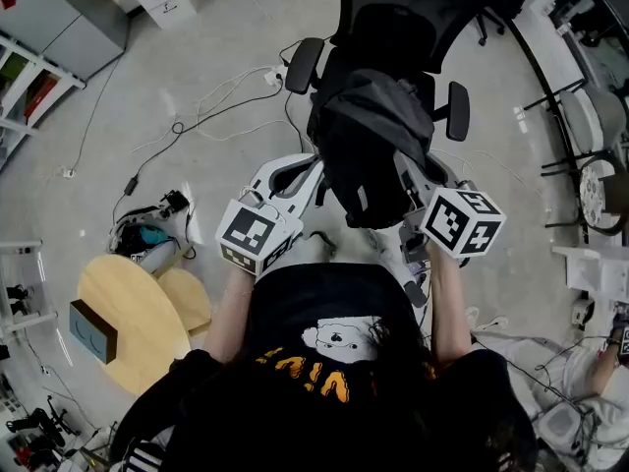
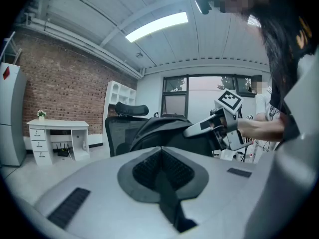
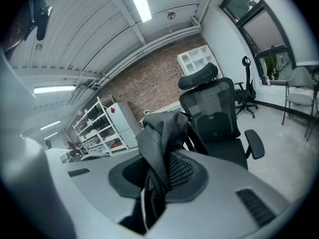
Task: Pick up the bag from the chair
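Dark backpack (image 1: pixel 369 146) held up in front of the office chair (image 1: pixel 393 28) by two hand-held grippers

The grey floor (image 1: pixel 216 87) carries the black office chair, with a round wooden desk (image 1: pixel 138 323) well apart at the person's left; the backpack hangs between both grippers, and the right gripper view shows the seat cushion bare behind it; the right gripper (image 3: pixel 160 167) has its fingers (image 3: pixel 188 171) clenched on a fold of the backpack's grey fabric and mesh; the left gripper (image 2: pixel 160 153) has its fingers (image 2: pixel 142 171) clenched on a thin dark strap (image 2: pixel 170 203).
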Motion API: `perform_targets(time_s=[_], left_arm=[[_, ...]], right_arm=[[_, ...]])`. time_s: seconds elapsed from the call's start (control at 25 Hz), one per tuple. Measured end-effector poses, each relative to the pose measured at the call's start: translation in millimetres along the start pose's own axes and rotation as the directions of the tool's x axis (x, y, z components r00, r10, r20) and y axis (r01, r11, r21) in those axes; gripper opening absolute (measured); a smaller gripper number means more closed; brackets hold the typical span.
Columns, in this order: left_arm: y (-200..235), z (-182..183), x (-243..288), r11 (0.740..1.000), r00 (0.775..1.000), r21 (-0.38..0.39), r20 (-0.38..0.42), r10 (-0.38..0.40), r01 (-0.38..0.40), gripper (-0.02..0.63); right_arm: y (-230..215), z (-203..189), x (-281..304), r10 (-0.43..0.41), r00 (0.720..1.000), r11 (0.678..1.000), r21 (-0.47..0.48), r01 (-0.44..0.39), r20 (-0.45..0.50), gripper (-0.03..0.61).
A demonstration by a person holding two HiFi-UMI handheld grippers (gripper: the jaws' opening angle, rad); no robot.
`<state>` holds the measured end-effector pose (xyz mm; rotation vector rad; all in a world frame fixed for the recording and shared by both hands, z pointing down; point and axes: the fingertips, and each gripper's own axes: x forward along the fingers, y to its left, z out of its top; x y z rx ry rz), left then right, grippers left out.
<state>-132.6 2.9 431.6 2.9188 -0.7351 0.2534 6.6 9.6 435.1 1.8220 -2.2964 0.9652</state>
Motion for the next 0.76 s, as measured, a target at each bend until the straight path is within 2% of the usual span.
perform_targets(time_s=[0.76], left_arm=[[-17.8, 0.4, -8.0, 0.999, 0.999, 0.013, 0.01, -0.045, 0.045, 0.009]], right_arm=[[-5.4, -3.8, -2.8, -0.015, 0.999, 0.999, -0.049, 0.013, -0.042, 0.058]])
